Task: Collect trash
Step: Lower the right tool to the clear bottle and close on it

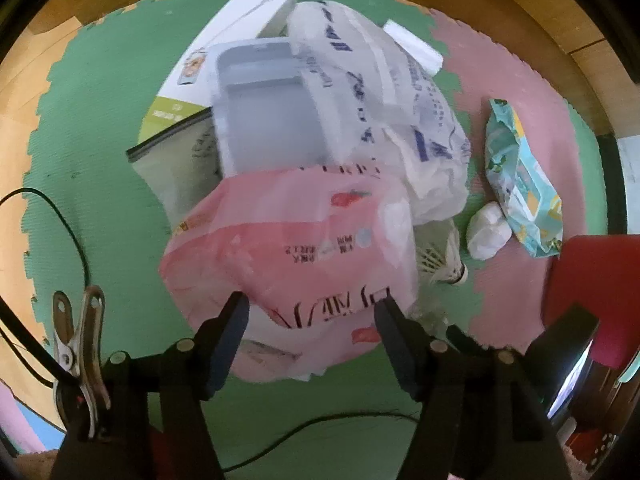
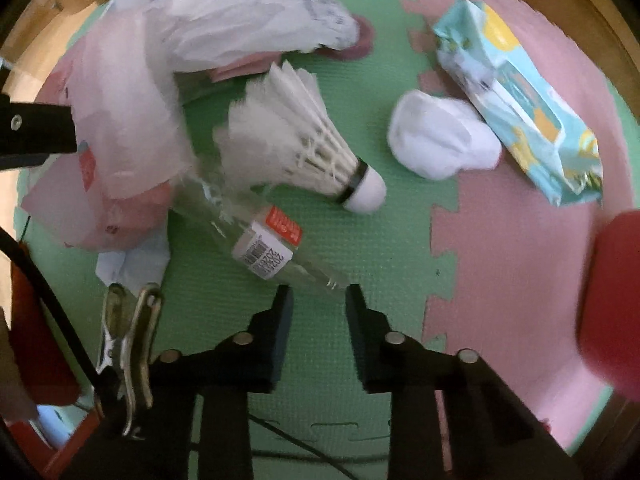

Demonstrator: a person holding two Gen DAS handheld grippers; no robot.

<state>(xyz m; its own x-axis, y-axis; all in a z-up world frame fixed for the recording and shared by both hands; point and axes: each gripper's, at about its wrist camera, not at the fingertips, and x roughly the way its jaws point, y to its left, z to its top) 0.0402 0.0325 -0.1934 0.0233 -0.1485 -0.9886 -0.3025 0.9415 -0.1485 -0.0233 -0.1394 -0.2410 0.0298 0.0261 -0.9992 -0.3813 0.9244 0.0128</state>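
Pointing down at a foam mat [image 1: 100,128] of green and pink tiles, both grippers hang over a heap of rubbish.

Left wrist view, left to right, places given from the pink bag [image 1: 288,240]:
- A black cable [image 1: 60,216] runs over the green tile left of the bag.
- The left gripper [image 1: 310,306] stands wide, one finger at each side of the bag's near end. The pads are close to the plastic; whether they press on it cannot be told.
- Beyond the bag lie a white-and-green box [image 1: 224,52] and a grey bin [image 1: 264,108].
- A white bag [image 1: 384,112] with blue print rests against the bin, beyond and right of the pink bag.
- A shuttlecock [image 1: 446,260] shows just at the bag's right edge.
- Further right sit a white wad [image 1: 488,236] and a teal packet [image 1: 520,184], touching or nearly so.

Right wrist view, same landmark, the pink bag [image 2: 116,128] now at the left:
- A clear bottle [image 2: 264,248] with a red-and-white label lies on the green tile just right of the bag, its far end under the shuttlecock's feathers.
- The right gripper [image 2: 318,294] stands narrow, fingertips at the bottle's near end. The bottle's tip reaches the gap; a grip cannot be confirmed.
- The shuttlecock [image 2: 304,140] lies beyond the bottle, cork toward the right.
- The white wad [image 2: 440,140] and teal packet [image 2: 516,100] lie well right of the bag, on the seam and the pink tile.
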